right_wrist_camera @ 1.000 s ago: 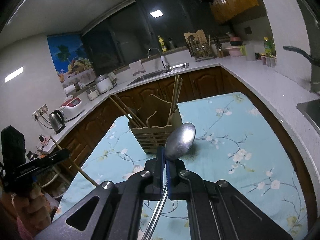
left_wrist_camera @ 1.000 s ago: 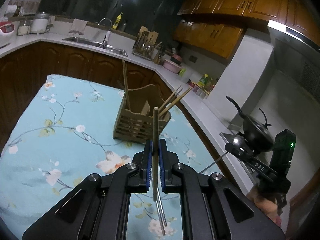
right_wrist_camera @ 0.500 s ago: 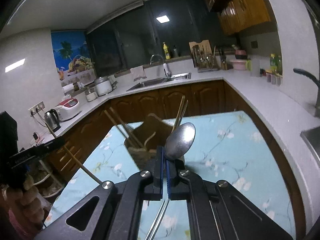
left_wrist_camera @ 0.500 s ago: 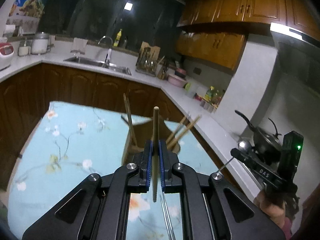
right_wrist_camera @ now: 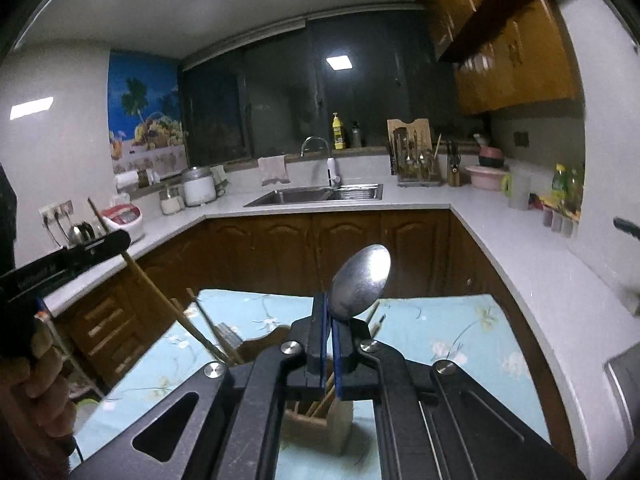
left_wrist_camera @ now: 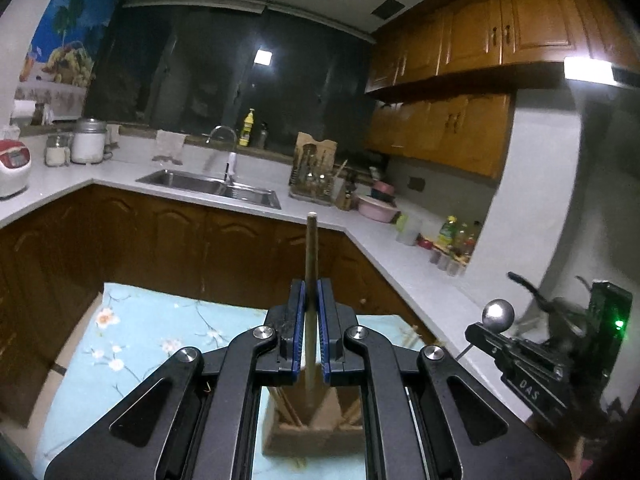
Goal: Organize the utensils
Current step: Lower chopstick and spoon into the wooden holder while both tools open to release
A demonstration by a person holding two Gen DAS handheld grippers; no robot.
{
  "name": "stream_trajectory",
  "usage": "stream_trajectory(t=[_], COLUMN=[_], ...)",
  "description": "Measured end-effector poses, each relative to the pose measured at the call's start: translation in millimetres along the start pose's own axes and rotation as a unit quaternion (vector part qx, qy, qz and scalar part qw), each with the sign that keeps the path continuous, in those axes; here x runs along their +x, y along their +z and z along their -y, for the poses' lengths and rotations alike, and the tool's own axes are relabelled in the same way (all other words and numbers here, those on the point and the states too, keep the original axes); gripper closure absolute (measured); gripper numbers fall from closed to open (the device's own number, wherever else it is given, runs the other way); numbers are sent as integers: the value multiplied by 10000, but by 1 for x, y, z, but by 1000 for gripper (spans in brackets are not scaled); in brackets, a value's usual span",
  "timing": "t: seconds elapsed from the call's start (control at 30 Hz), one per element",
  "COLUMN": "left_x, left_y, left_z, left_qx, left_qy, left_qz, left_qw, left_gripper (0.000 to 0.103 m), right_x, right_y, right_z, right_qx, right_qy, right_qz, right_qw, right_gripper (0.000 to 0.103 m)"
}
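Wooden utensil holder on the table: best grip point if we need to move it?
Grip the holder by a side wall at the rim, coming from above. It stands upright with an open top; chopsticks fan out inside, so choose a wall clear of them. Both grippers are currently full.

Both grippers clamped, raised over the table.

Left gripper [left_wrist_camera: 311,312] pointing slightly downward above the near edge of the table [left_wrist_camera: 132,328], blue pads [left_wrist_camera: 298,328] pinched on an upright chopstick [left_wrist_camera: 311,256]; seen from the right wrist, held at the far left by a hand [right_wrist_camera: 38,384] with curled fingers. Right gripper [right_wrist_camera: 329,336] likewise tipped a little down over the table, pads squeezed flat on the neck of a spoon [right_wrist_camera: 362,282], bowl standing above the fingertips; in the left wrist view, off to the right beyond the table's right edge.
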State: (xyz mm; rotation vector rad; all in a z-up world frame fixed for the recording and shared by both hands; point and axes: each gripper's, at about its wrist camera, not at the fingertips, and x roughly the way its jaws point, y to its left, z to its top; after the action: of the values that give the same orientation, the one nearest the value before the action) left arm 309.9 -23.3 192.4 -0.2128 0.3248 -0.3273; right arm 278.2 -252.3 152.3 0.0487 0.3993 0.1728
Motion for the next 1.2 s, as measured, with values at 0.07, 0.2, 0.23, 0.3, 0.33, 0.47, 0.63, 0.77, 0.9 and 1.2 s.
stream_trajectory(t=[0.07,0.2,0.23,0.3,0.33,0.47,0.63,0.77,0.9,1.2], left_x=[14,32,36,40,42,49,54,57,58,61], left_y=[-9,-37,-45,-56,-62,-78,-91,-94,-94,-91], left_z=[-2,-10,-13,-16,-19,-22,-23,-21,-22,-21], left_qx=[-3,-155,-192,-252,-283,-313,-285,-279,-291,-266], left_qy=[57,69,94,129,134,112,74,29,-17,-3], left_qz=[-80,-295,-342,-414,-454,-601,-772,-833,-886,-961], left_qw=[10000,9994,9992,9987,9985,9976,9966,9961,9956,9950], left_gripper=[97,97,97,97,98,97,97,97,97,96], right_x=[14,34,39,46,50,60,69,76,81,81], right_y=[-6,-22,-27,-35,-40,-53,-67,-75,-77,-72], right_z=[-7,-14,-14,-13,-11,-7,-2,3,10,23], right_qx=[-131,-261,-241,-209,-173,-19,128,308,495,809], right_qy=[-33,-71,-69,-89,-86,-49,3,98,162,325], right_qz=[-80,-228,-271,-340,-393,-571,-777,-987,-1101,-1159], right_qw=[9999,9994,9993,9992,9990,9984,9969,9946,9926,9894], right_gripper=[101,101,101,101,101,101,101,100,100,95])
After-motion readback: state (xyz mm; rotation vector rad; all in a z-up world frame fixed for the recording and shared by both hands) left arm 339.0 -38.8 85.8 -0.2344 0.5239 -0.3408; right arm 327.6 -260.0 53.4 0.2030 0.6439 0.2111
